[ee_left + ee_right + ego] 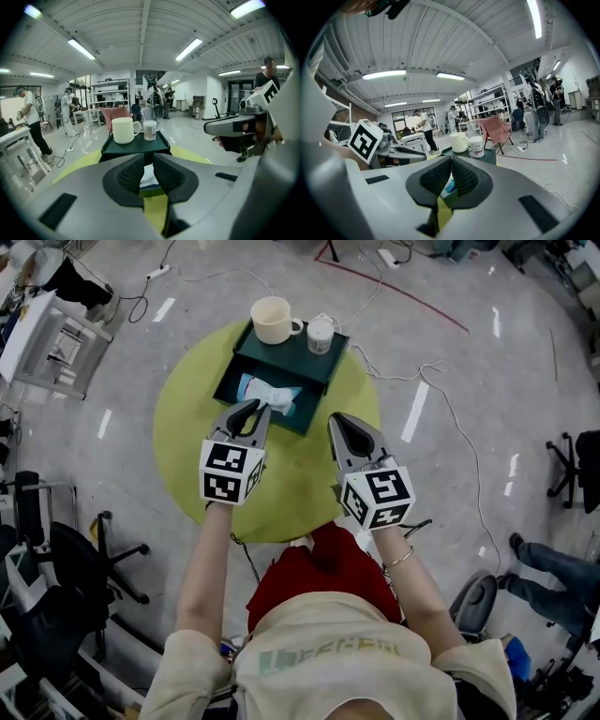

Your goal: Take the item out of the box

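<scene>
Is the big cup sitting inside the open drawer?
No, the cream mug stands on top of the dark green box, behind the open drawer.

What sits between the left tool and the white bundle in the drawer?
Only the drawer's dark front wall and a strip of yellow table, seen in the left gripper view.

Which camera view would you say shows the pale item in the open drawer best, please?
The head view: it looks down into the open drawer, where the pale item lies fully exposed. The left gripper view shows only a white sliver between the left tongs; the right gripper view, a blue scrap past the right tongs.
</scene>
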### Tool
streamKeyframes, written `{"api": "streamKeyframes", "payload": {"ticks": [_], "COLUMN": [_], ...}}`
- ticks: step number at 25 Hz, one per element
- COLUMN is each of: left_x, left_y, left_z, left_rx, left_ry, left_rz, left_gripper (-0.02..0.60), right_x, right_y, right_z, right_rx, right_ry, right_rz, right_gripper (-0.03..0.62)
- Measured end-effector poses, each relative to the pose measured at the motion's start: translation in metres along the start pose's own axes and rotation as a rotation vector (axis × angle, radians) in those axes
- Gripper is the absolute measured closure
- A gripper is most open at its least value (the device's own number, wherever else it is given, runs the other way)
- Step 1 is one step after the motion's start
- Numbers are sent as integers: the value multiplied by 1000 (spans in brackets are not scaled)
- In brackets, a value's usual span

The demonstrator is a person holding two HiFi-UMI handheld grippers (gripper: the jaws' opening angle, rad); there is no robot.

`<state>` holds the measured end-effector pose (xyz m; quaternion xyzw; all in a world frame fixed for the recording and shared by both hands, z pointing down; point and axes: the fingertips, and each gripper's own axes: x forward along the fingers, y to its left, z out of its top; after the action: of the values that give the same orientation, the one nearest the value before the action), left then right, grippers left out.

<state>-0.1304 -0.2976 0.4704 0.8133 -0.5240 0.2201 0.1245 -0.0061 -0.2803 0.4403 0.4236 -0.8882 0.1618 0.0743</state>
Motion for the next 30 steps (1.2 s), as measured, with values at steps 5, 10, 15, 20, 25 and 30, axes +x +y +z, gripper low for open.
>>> {"api": "streamKeyframes", "payload": {"ticks": [5,10,15,20,25,30], "left_x": [18,34,47,57,68,78], "left_y": [4,8,8,8,8,8], "left_z": [-9,-17,-26,-32,-40,-45], "left_rx": [22,58,100,144,176,250], "left_ry": [52,109,168,217,265,322], "left_rz": [-16,-31,-57,-85,-112,-156], "left_gripper": [505,467,442,426,416,403], "right_x": [10,17,22,27,32,38], "right_y": [-9,-15,-19,-23,-28,-31], "right_z": [-3,-4,-7,-9,-13,-18], "right_rx": [6,9,11,11,14,14], "right_ry": [12,22,33,42,59,76], "right_rz": [-7,-9,-8,-6,-9,-9], "right_gripper": [557,557,557,557,557,557]}}
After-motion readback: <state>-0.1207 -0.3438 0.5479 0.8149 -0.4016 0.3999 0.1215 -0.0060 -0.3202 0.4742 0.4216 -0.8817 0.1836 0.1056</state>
